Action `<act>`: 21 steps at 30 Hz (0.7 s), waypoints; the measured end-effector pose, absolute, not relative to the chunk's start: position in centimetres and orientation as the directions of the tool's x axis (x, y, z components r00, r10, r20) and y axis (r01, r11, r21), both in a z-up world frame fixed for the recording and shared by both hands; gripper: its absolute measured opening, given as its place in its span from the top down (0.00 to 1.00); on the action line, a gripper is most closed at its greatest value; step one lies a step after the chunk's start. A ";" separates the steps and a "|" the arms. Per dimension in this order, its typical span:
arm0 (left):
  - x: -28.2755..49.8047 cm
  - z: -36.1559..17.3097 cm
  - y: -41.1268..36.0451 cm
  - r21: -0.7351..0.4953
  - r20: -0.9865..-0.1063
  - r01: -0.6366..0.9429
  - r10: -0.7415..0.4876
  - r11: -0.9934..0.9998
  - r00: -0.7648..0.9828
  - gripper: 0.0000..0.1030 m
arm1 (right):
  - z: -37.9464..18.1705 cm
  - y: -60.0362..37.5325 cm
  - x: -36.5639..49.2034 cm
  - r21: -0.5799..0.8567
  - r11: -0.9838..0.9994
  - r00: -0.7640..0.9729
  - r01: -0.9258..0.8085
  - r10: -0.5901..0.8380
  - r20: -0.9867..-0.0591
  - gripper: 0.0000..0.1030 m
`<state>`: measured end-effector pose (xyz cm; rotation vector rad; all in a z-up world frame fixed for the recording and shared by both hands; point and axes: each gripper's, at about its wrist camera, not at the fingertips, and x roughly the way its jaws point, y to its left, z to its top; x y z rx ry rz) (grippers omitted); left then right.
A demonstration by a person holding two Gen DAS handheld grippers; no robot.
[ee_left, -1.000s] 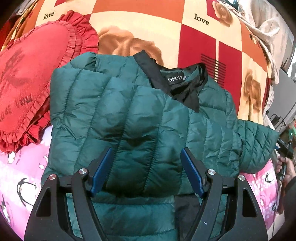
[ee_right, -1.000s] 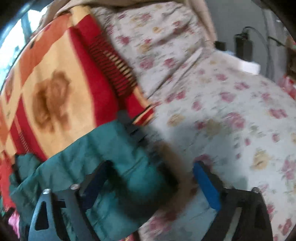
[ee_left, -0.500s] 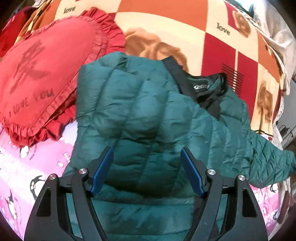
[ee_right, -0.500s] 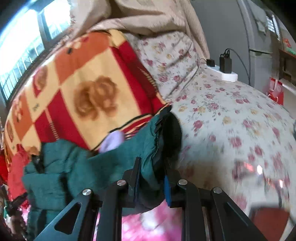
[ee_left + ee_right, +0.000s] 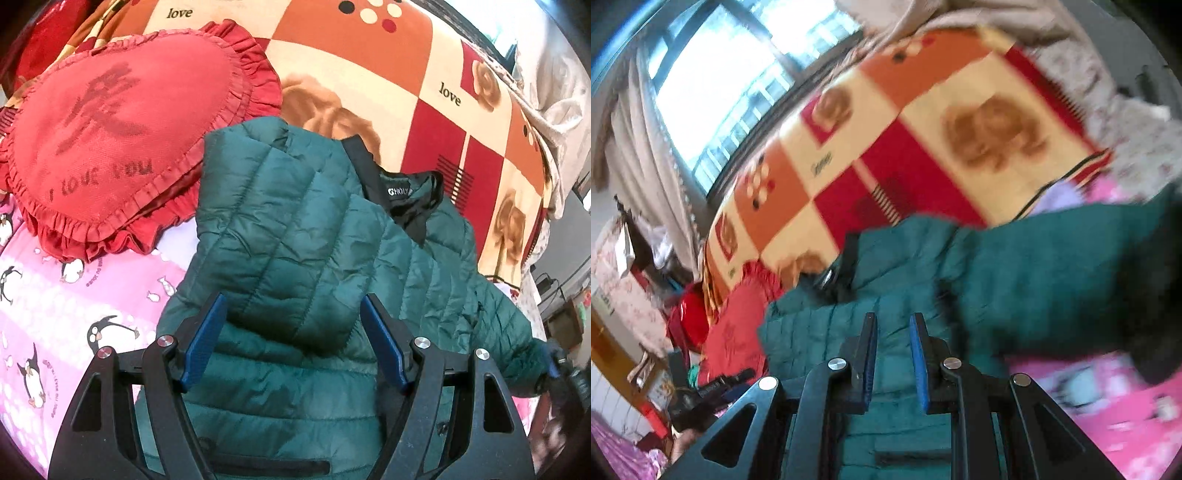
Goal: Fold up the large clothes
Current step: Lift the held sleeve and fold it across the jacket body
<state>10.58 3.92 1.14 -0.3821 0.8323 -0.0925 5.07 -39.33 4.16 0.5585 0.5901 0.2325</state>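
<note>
A dark green quilted down jacket with a black collar lining lies on the bed, its left sleeve folded across the chest. My left gripper is open and empty, held just above the folded sleeve. In the blurred right wrist view the jacket fills the middle. My right gripper has its jaws nearly together over the jacket, and the right sleeve stretches off to the right. In the left wrist view the right gripper sits at the cuff of that sleeve.
A red heart-shaped frilled cushion lies left of the jacket. An orange, red and cream checked blanket lies behind it. A pink penguin-print sheet covers the near left. A window and clutter stand beyond.
My right gripper closed on the sleeve cuff and has swung it leftward, over the jacket body. My left gripper has drifted back and right, staying open.
</note>
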 end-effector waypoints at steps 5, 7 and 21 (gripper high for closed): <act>12.1 0.5 3.6 -0.382 -0.713 -0.066 -0.249 0.922 0.655 0.27 | 2.6 -36.1 4.3 0.335 0.934 0.823 0.123 0.093 -0.560 0.84; 12.5 0.4 3.3 -0.394 -0.715 -0.063 -0.262 0.917 0.649 0.27 | 5.5 -35.8 2.3 0.165 0.973 0.867 0.164 -0.063 -0.494 0.82; 12.3 -0.2 2.8 -0.420 -0.728 -0.055 -0.301 0.906 0.616 0.27 | 0.2 -53.6 -5.5 0.205 0.856 0.772 0.474 -0.292 -0.565 0.00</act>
